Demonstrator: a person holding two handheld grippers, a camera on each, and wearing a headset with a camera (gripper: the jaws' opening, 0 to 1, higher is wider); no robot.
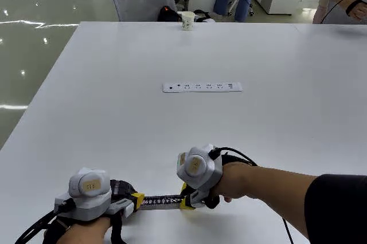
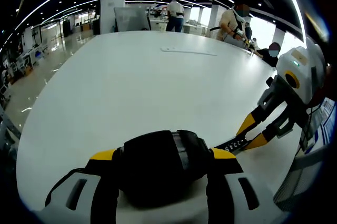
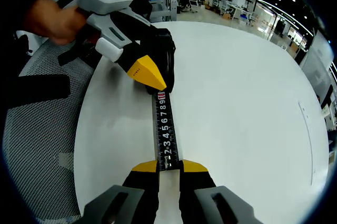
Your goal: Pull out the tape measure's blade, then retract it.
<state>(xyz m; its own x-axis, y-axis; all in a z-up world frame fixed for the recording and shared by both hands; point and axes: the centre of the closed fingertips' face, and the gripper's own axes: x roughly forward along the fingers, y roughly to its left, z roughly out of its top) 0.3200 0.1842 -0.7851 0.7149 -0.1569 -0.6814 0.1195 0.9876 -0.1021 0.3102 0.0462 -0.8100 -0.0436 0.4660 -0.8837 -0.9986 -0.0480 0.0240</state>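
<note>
Head view shows white table (image 1: 114,112), 1 power strip (image 1: 202,87), maybe cup (image 1: 187,20), glossy floor (image 1: 34,38).

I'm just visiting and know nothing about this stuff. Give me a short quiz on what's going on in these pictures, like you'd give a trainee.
1. True or false: the left gripper is clamped on the tape measure's case.
2. What does the right gripper pinch? A the end of the blade; B the case; C nothing.
3. What long white thing with sockets lies in the middle of the table?
Key: 1 true; 2 A; 3 the power strip.
</note>
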